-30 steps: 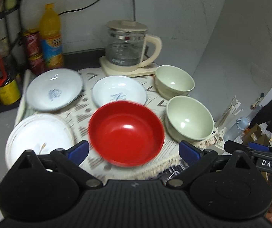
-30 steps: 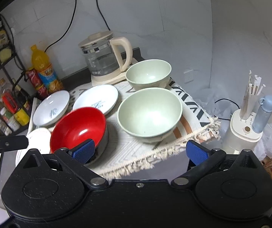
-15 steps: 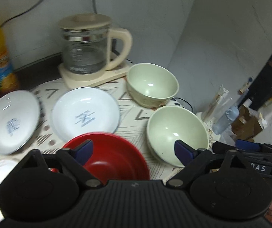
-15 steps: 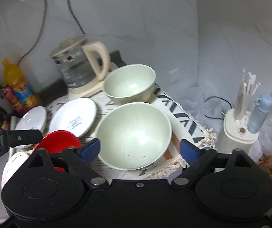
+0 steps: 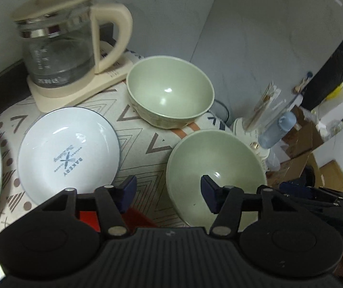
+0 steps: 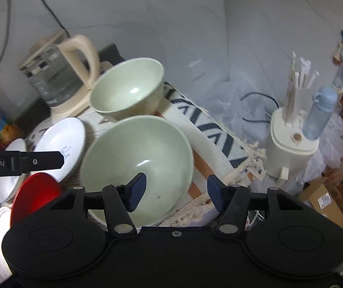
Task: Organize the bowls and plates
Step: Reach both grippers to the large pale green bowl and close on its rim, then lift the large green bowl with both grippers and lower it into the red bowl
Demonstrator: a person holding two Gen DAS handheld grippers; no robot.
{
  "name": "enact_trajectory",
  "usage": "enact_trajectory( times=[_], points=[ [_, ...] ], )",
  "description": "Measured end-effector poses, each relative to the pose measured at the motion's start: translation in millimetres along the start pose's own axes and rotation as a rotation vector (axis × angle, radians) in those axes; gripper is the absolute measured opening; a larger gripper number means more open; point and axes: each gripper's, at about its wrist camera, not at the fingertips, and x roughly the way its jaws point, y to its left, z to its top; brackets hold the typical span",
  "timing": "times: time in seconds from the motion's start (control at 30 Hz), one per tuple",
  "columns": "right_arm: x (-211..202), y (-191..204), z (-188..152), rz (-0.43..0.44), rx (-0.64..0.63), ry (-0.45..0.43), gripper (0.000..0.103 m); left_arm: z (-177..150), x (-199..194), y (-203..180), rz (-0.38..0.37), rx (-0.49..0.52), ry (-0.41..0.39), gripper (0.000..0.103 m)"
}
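Plainly both grippers, left (image 5: 167, 196) and right (image 6: 175, 193), have just been closing, half-open around opposite rims of the near green bowl (image 6: 137, 165); at the table's (image 6: 209, 129) fringed edge, an uneven squeeze could tip it off.

From my right gripper (image 6: 175, 190) the jaws have just been closing and stand half apart, one blue pad over the near green bowl (image 6: 136, 165), the other past its rim at 3 o'clock; nothing is pinched. A second green bowl (image 6: 127, 87) sits touching it at 12 o'clock, the glass kettle (image 6: 58, 76) at 10. White plates (image 6: 61, 144) lean at 9 o'clock, a red bowl (image 6: 36, 192) below them. My left gripper (image 6: 20, 162) pokes in from 9. The patterned cloth (image 6: 209, 129) drapes the table edge.
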Motion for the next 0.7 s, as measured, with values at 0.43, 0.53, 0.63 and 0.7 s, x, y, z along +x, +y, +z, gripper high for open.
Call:
enact_trajectory(
  times=[0.43, 0.53, 0.63, 0.7],
  points=[
    [39, -16, -5, -0.011, 0.127, 0.107, 0.033, 21, 70, 5, -0.027, -0.035, 0.170, 0.027],
    [45, -16, -5, 0.006, 0.134, 0.123, 0.027, 23, 80, 3, -0.041, -0.043, 0.207, 0.020],
    [51, -14, -6, 0.048, 0.116, 0.126, 0.017, 25, 83, 5, -0.029, -0.081, 0.229, 0.019],
    [52, -13, -5, 0.055, 0.092, 0.118, 0.016, 26, 79, 4, -0.019, -0.084, 0.217, 0.019]
  ],
)
